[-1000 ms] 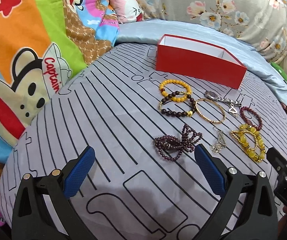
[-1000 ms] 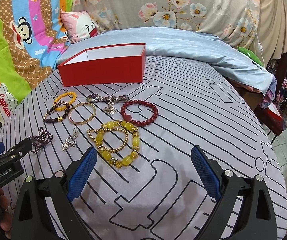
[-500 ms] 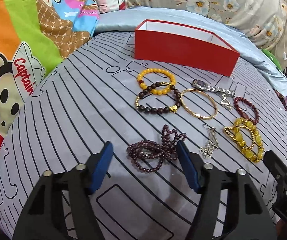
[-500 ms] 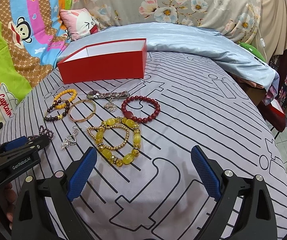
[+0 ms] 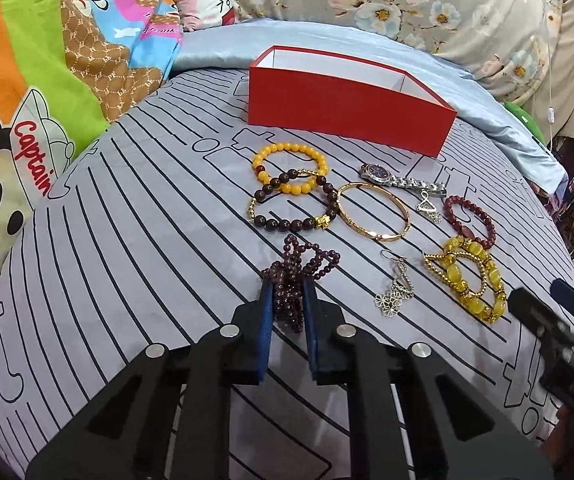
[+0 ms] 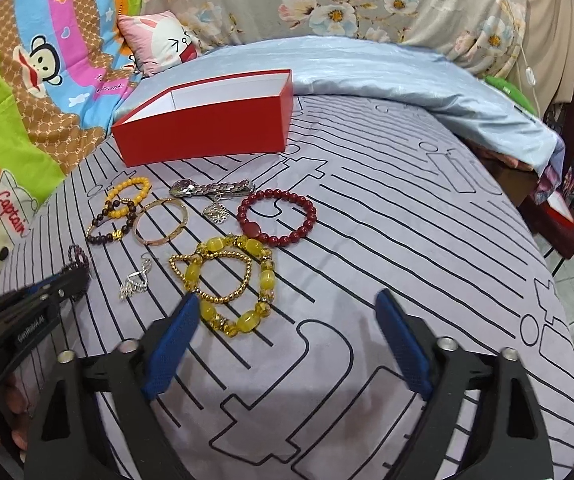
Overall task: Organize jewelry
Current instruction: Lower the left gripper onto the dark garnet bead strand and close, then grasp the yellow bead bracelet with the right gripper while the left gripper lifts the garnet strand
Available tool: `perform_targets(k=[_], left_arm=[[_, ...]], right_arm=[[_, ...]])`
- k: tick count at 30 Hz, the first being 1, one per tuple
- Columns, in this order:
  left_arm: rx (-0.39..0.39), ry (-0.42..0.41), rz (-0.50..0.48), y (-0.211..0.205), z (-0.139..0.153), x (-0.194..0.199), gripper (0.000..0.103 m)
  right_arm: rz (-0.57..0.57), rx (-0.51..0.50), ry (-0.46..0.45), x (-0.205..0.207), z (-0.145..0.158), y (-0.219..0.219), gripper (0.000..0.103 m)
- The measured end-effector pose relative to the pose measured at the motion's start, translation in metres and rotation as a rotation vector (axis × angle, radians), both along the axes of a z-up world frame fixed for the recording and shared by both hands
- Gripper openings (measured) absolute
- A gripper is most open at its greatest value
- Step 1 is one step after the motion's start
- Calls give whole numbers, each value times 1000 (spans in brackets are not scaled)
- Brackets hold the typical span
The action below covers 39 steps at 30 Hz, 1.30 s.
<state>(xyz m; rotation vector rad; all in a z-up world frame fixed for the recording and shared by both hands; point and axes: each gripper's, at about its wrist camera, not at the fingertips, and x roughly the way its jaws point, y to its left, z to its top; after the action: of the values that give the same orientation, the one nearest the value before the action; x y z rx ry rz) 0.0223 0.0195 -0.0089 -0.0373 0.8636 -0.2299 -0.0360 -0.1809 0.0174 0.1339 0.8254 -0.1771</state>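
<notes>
— What's nearest the cameras?

— The left gripper (image 5: pixel 287 284), its blue pads pressed in on a bunched purple bead string (image 5: pixel 299 264) that lies on the grey striped bedcover (image 5: pixel 127 260). The right gripper (image 6: pixel 287 308) hangs spread wide with nothing between its fingers; its left pad sits just beside the chunky yellow bracelet (image 6: pixel 227 280).

— And beyond those?

— A silver dangle earring (image 5: pixel 397 284) lies between the purple string and the yellow bracelet. Further on, a dark brown bead bracelet (image 5: pixel 295 204) overlaps an orange-yellow bead bracelet (image 5: pixel 289 168). Just beside them is a gold bangle (image 5: pixel 375 212), then a small silver pendant (image 5: pixel 427 208) and a red bead bracelet (image 6: pixel 277 218).

— Anything past that row?

— A silver watch (image 5: pixel 399 178) stretched out flat, touching the pendant. Behind it stands the open red box (image 5: pixel 347 112), white inside; what it holds cannot be seen. Farthest back, a pale blue quilt (image 6: pixel 387 68), a pink cartoon pillow (image 6: pixel 159 40) and a monkey-print blanket (image 5: pixel 27 120).
</notes>
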Motion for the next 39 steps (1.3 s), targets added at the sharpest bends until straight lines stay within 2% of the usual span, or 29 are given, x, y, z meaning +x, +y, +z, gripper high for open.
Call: perform_targets(k=[2, 3, 8, 10, 16, 25, 32, 39], left_arm=[[4, 1, 1, 0, 0, 0, 14], [6, 2, 1, -1, 0, 0, 14], [3, 10, 2, 0, -1, 1, 14], [3, 11, 2, 0, -1, 1, 14], [5, 10, 1, 0, -2, 0, 15], [5, 10, 2, -1, -2, 0, 15], [-1, 8, 1, -2, -2, 0, 15], [12, -24, 1, -4, 5, -7, 14]], right_arm=[[5, 28, 14, 5, -1, -3, 67], [10, 28, 20, 7, -2, -2, 64], [44, 14, 62, 17, -11, 3, 35], [51, 14, 77, 19, -15, 4, 29], [61, 0, 80, 22, -17, 7, 27], [81, 3, 82, 29, -17, 10, 9], [87, 34, 70, 23, -12, 10, 9], [101, 58, 41, 14, 12, 7, 9]])
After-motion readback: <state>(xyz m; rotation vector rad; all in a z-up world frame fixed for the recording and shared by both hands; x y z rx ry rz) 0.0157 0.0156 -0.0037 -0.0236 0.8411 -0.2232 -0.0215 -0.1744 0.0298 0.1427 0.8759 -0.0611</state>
